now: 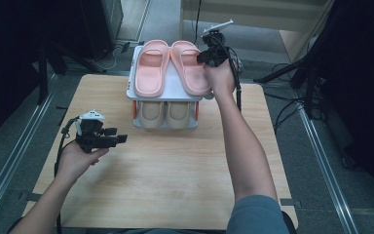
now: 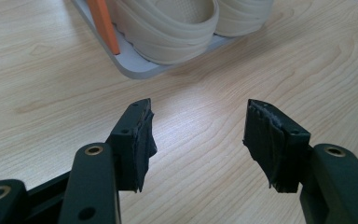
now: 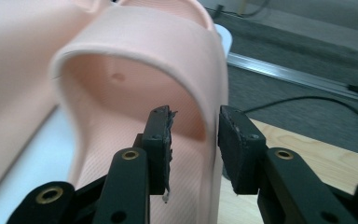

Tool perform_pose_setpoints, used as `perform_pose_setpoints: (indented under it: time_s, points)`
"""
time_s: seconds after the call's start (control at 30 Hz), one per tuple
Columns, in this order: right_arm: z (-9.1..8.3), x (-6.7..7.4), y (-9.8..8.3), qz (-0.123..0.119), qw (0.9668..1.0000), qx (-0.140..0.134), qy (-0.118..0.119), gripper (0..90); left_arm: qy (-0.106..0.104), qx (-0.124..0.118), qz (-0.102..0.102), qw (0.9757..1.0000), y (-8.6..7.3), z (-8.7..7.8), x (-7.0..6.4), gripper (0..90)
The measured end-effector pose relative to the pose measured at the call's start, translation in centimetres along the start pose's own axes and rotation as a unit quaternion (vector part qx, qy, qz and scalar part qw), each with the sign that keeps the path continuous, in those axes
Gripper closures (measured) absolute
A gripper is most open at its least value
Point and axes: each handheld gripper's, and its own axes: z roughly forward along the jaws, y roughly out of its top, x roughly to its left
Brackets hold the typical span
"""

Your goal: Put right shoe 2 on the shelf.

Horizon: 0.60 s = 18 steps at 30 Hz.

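Right gripper view: the right gripper (image 3: 193, 149) has its jaws partly open, one on each side of the outer side wall of the right-hand pink moulded-foam slide sandal (image 3: 135, 93). One jaw sits inside the sandal on the ribbed footbed, under the strap arch; the other sits outside the wall. A narrow gap shows at each pad, so the wall lies between the jaws without being pressed. No earlier frame is available for comparison.

High view: the right gripper (image 1: 213, 52) is at the far right edge of that sandal (image 1: 191, 66), which lies on the top tier of a small white two-tier shoe rack (image 1: 173, 92). A matching pink sandal (image 1: 151, 66) lies just beside it, on the far side from the jaws. A pair of beige slide sandals (image 1: 165, 114) fills the lower tier.

Left gripper view: the left gripper (image 2: 198, 140) has its jaws wide open with nothing between them, above the light wooden desk (image 2: 42, 93). Ahead of the jaws are the rack's base corner, an orange upright (image 2: 103, 23) and the beige sandals.

High view: the left gripper (image 1: 111, 138) is well apart from the rack.
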Motion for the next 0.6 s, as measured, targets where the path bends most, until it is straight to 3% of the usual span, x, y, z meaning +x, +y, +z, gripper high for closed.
perform_pose_setpoints:
  time_s: [0.13,0.23,0.37,0.47,0.6]
  points:
    - [-1.5,-0.7,-1.0,-0.006,0.9993,-0.019,0.030,71.0,0.001,0.000,0.000,1.0000,0.0,0.0,0.0,42.3]
    - [-2.6,-1.6,-1.7,-0.009,0.9981,-0.031,0.053,82.5,0.004,0.001,0.003,1.0000,0.0,0.0,0.0,42.4]
    - [-2.8,-2.7,-2.6,-0.016,0.9986,-0.035,0.037,89.3,0.004,0.000,0.005,1.0000,0.0,0.0,-0.1,42.5]
    - [-2.0,-3.7,-3.5,-0.004,0.9991,-0.020,0.037,89.5,0.003,0.000,0.005,1.0000,0.0,0.0,-0.1,42.5]
    - [-1.0,-3.9,-4.3,-0.005,0.9990,-0.010,0.043,89.3,0.004,0.001,0.006,1.0000,0.0,0.0,0.0,42.6]
